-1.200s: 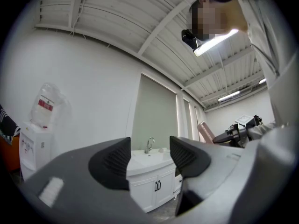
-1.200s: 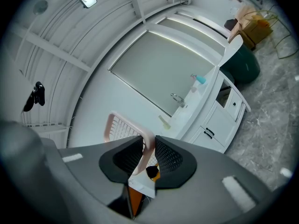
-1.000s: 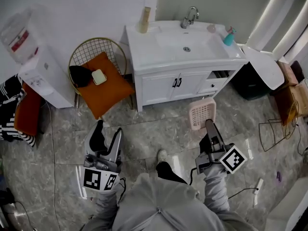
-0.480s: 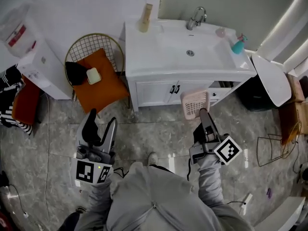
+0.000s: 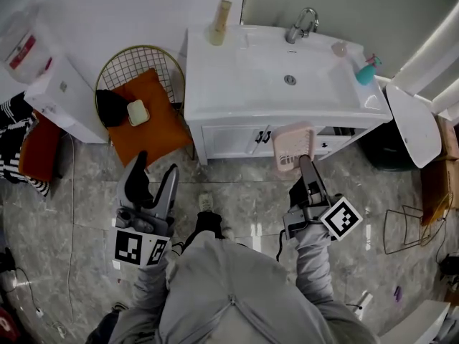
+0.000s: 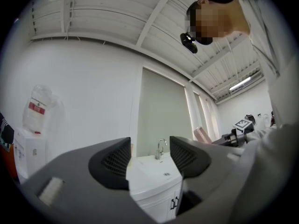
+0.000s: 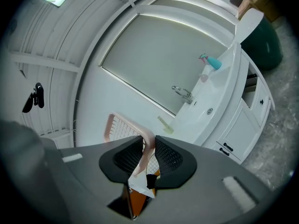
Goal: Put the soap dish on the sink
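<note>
My right gripper [image 5: 302, 162] is shut on the rim of a pink slatted soap dish [image 5: 292, 147], held up in front of the white vanity. In the right gripper view the dish [image 7: 122, 127] rises between the jaws of that gripper [image 7: 148, 152]. The white sink [image 5: 287, 70] with its chrome tap [image 5: 301, 26] lies just beyond. My left gripper [image 5: 152, 178] hangs open over the floor, nothing between its fingers; in the left gripper view it [image 6: 150, 158] frames the sink [image 6: 152, 168].
A tan bottle [image 5: 220, 22], a teal dispenser [image 5: 366, 71] and a small pink item [image 5: 339, 49] stand on the vanity top. Left of it is a gold wire chair [image 5: 136, 95] with an orange cushion. A water dispenser [image 5: 43, 84] stands further left.
I have stepped closer to the vanity. The right gripper has carried the pink dish up toward the cabinet's front edge; the left gripper stayed low and open.
</note>
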{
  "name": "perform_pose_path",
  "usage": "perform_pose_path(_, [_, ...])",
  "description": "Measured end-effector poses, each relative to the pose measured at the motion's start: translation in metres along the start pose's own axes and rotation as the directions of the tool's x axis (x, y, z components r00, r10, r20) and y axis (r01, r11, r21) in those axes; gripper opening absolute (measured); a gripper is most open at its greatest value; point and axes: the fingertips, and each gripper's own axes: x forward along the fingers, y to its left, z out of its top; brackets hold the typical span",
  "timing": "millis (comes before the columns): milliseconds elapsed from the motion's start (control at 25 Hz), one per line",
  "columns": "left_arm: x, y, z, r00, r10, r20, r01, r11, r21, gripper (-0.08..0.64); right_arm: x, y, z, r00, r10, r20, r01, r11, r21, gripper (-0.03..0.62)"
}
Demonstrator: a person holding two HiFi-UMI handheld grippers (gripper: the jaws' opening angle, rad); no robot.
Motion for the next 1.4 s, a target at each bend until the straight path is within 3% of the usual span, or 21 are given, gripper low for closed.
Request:
perform_pose_path(840, [0.237,0.098,-0.06,0.988,-0.155,0.009,0.155,0.988,-0.028,0.284,0.211,-0.067,0.051,0.992,-0.121,0.024,0.122,0.992,-0.014,0.081])
perform_pose_path(1400, [0.306,0.137,-0.081,0.982,-0.189,0.005,0.189,0.98,-0.058,0.284,0.316,-0.088,0.053,0.991,-0.13,-0.038,0.128,0.991,-0.037,0.081])
